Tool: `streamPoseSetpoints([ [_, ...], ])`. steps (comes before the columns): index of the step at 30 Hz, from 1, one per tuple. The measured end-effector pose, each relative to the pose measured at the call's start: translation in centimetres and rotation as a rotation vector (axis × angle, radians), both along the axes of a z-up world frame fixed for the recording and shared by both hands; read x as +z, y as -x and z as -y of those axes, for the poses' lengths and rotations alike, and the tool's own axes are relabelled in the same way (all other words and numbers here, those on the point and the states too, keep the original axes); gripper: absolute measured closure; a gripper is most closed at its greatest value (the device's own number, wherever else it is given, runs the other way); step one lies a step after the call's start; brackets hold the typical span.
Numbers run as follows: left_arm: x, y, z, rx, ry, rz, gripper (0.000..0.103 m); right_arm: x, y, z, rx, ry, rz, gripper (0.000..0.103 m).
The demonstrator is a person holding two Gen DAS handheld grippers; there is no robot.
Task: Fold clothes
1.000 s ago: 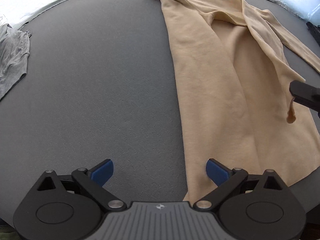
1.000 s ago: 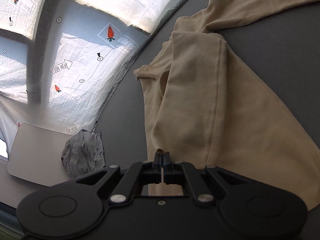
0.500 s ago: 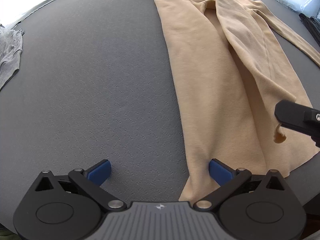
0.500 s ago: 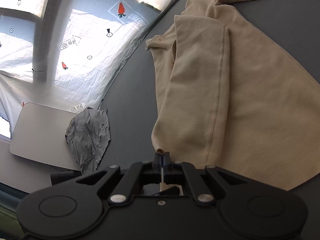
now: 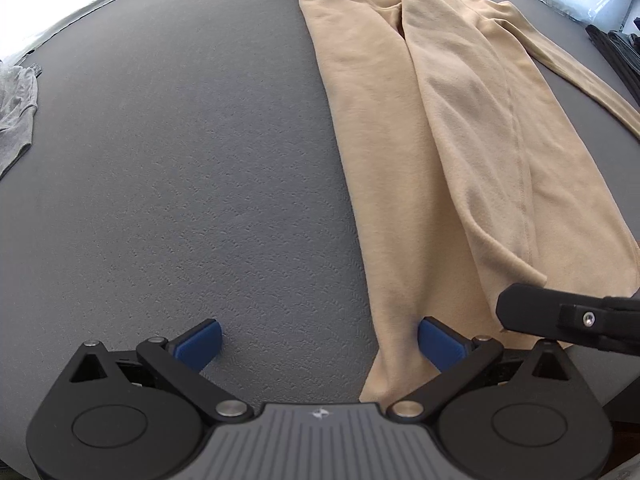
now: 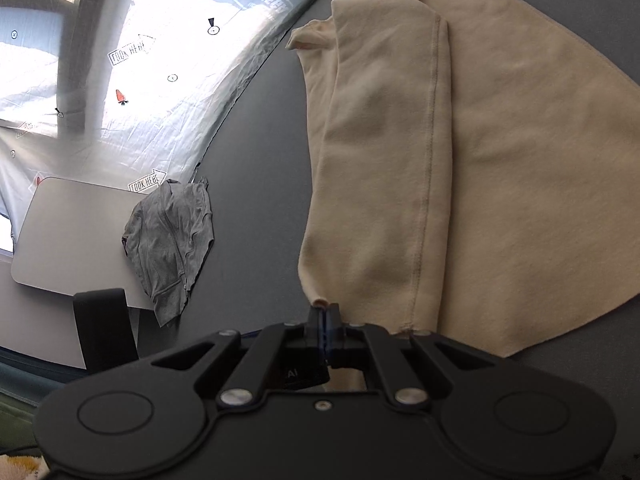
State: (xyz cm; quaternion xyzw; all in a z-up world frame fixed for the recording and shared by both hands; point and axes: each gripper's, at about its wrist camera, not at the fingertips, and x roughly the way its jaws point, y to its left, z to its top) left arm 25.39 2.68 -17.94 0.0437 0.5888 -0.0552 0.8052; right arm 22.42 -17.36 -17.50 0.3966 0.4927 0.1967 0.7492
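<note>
A beige long-sleeved top [image 5: 432, 160] lies on the dark grey table [image 5: 180, 160], one side folded over along its length, one sleeve stretching off to the far right. My left gripper [image 5: 320, 342] hovers open over the garment's near left edge, with its right blue pad [image 5: 440, 342] beside the cloth. My right gripper [image 6: 322, 312] is shut on the hem corner of the folded flap of the beige top [image 6: 400, 160]. In the left wrist view its black finger [image 5: 560, 316] reaches in from the right.
A crumpled grey garment [image 6: 172, 240] lies at the table's left edge, also seen as grey cloth [image 5: 16, 116] in the left wrist view. A pale board [image 6: 68, 240] and a printed sheet [image 6: 160, 80] lie beyond the table. Dark items [image 5: 616, 52] sit far right.
My right gripper has carried the pinched hem corner leftward and down toward my left gripper, laying the flap further over the garment. My left gripper has stayed open in place.
</note>
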Motion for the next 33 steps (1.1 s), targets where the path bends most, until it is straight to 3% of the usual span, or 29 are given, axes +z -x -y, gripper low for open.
streamPoseSetpoints([
  [14,0.0,0.1,-0.4,-0.011,0.014,0.003,0.000,-2.2,0.2,-0.9,-0.024,0.058,-0.113,0.101],
  [22,-0.1,-0.3,-0.3,-0.016,0.017,-0.007,0.000,-1.4,-0.2,-0.7,-0.013,0.072,-0.115,0.095],
  [29,-0.1,-0.6,-0.3,-0.022,0.019,-0.012,0.000,0.3,-0.3,1.9,-0.102,0.001,-0.023,0.088],
  [33,-0.2,-0.6,-0.5,-0.026,0.020,-0.010,0.000,-0.5,-0.9,2.7,-0.150,-0.074,-0.045,0.082],
])
